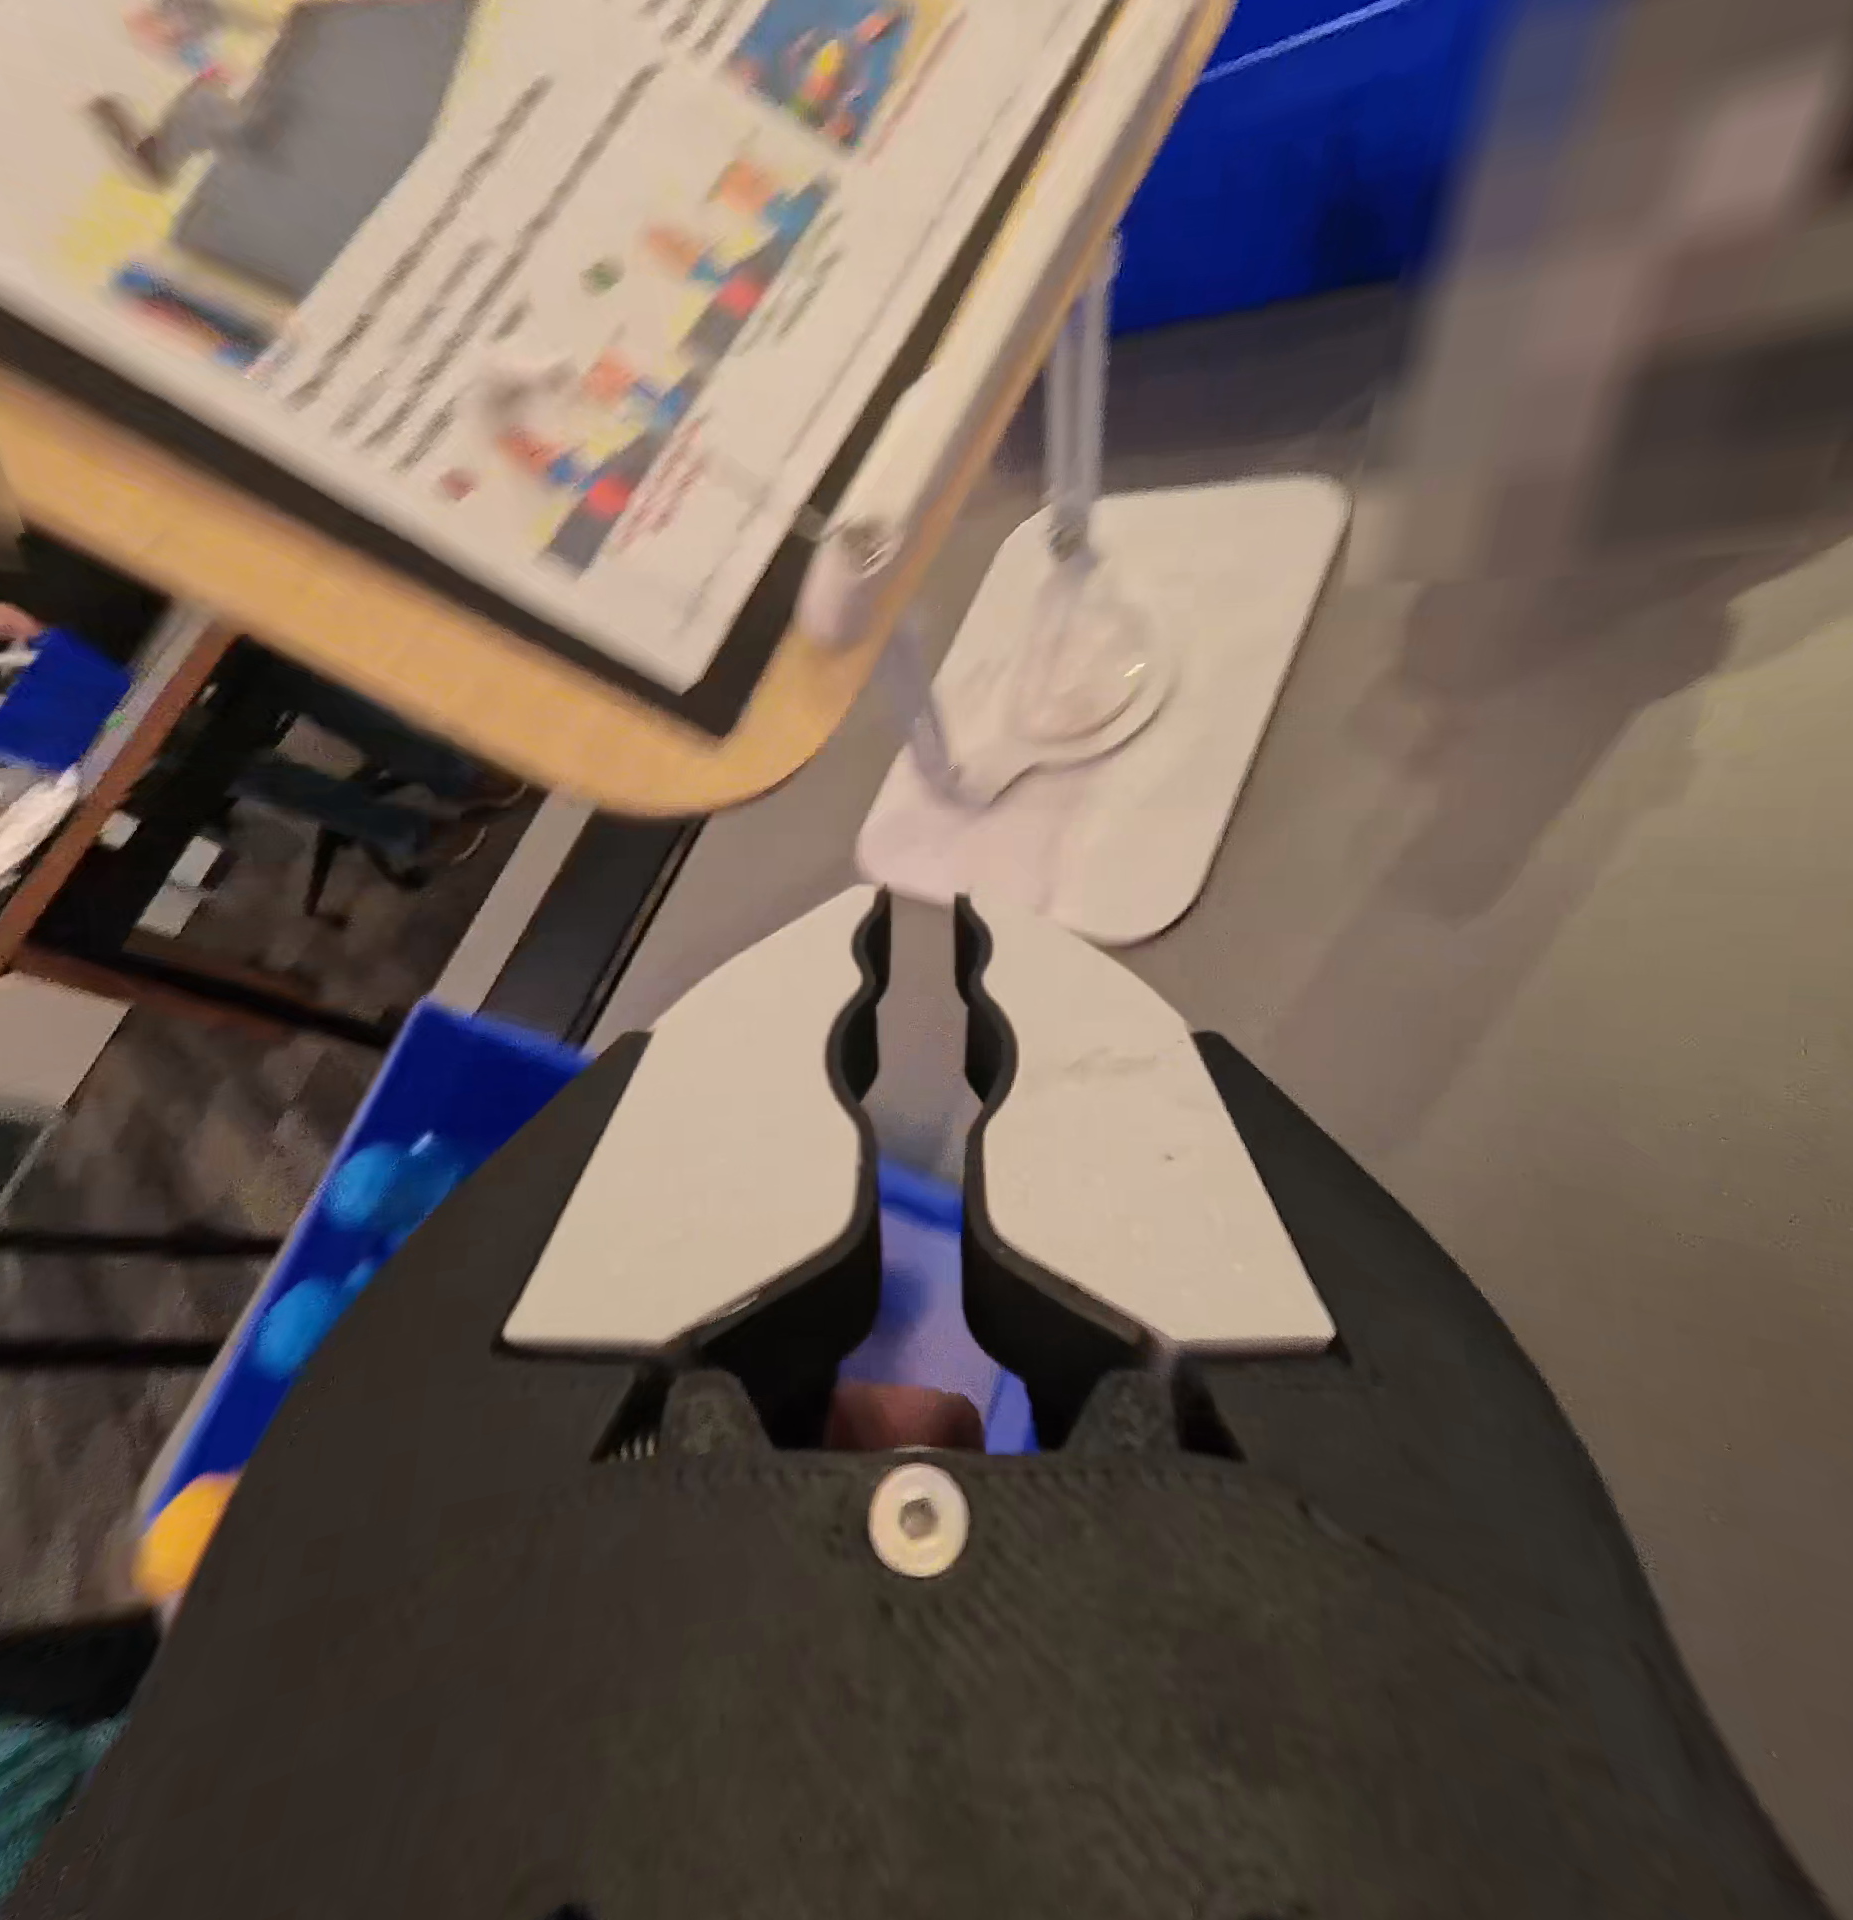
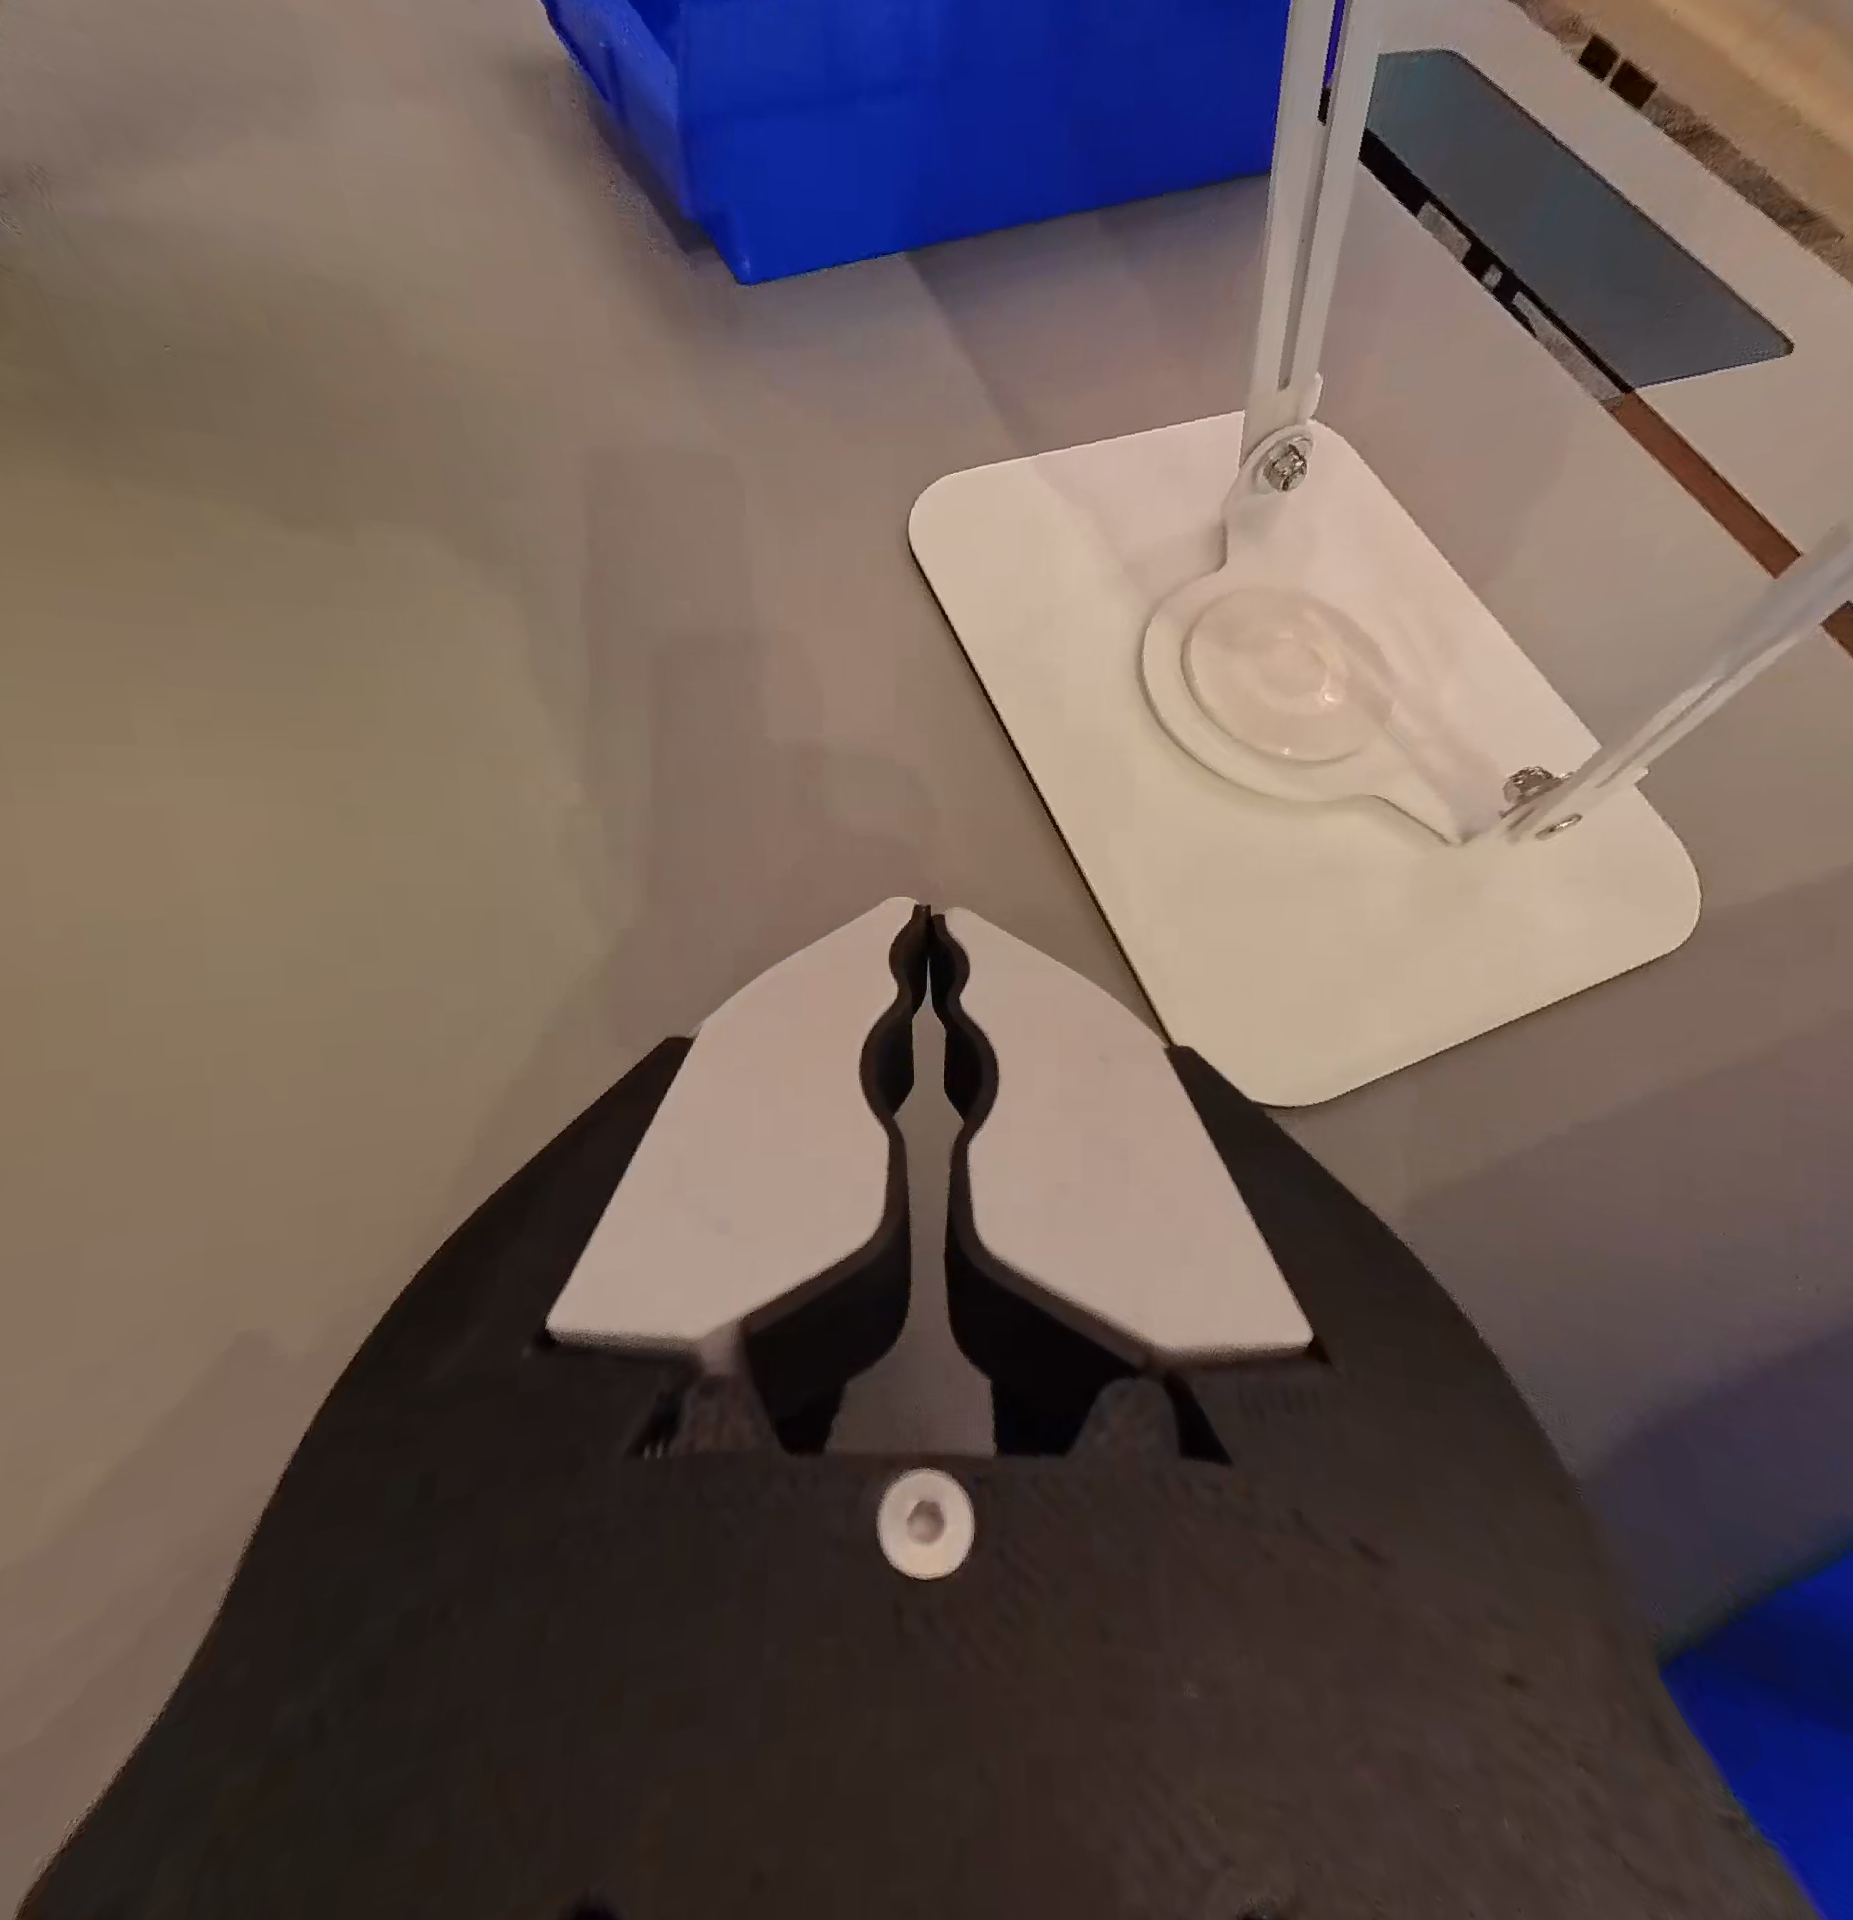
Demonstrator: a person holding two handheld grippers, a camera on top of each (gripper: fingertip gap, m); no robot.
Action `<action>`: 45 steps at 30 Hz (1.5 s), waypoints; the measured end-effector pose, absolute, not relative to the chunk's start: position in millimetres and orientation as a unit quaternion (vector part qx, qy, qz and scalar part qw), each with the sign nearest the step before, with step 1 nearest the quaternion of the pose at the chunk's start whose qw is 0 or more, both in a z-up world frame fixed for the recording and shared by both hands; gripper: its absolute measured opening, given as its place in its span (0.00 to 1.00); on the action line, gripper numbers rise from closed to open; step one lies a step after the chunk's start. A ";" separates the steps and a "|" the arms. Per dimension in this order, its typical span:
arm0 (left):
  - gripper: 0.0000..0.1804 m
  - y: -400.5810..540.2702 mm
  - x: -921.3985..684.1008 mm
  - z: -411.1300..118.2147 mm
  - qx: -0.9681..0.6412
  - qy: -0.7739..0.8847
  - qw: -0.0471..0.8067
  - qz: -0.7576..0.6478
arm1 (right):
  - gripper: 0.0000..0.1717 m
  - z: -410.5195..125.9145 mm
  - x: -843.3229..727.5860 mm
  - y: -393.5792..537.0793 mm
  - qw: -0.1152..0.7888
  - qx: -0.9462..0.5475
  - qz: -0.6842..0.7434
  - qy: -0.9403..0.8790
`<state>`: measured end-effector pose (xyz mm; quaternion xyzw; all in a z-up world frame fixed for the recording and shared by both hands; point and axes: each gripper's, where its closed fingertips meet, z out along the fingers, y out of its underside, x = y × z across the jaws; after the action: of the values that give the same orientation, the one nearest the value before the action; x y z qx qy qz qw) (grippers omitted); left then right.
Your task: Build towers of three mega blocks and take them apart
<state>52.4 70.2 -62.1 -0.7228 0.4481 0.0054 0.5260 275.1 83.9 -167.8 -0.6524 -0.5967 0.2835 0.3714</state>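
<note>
Over the grey table (image 2: 382, 623), both grippers are empty, the left gripper (image 1: 922, 909) slightly parted and the right gripper (image 2: 924, 914) clenched, so reach first for the blocks (image 1: 361, 1195) in the blue bin (image 1: 465, 1070) at left.

We see warm, fairly dim indoor light in both views. The left wrist view is smeared by motion blur: the board (image 1: 506, 343) above the hand-held gripper (image 1: 922, 914) and the bin (image 1: 382, 1195) to its left are streaked, while its fingers (image 1: 735, 1143) stay sharp. The right wrist view is crisp, with soft shadows on the counter (image 2: 382, 623) and wide-angle bending at the edges.
</note>
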 end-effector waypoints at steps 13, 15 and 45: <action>0.36 141.8 -88.0 -97.3 -0.806 0.505 0.302 0.063 | 0.00 -179.6 273.9 80.7 0.356 -0.648 0.284 -0.611; 0.37 145.7 -88.8 -107.8 -0.812 0.517 0.262 0.067 | 0.00 -180.2 273.7 80.6 0.354 -0.648 0.287 -0.610; 0.20 137.5 -91.6 -88.7 -0.815 0.530 0.210 0.105 | 0.00 -181.5 270.7 72.5 0.346 -0.634 0.295 -0.625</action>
<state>-91.6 137.5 -88.7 -0.8151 0.5297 0.1046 0.2100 270.7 72.5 -181.5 -0.6344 -0.6251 0.2951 0.3461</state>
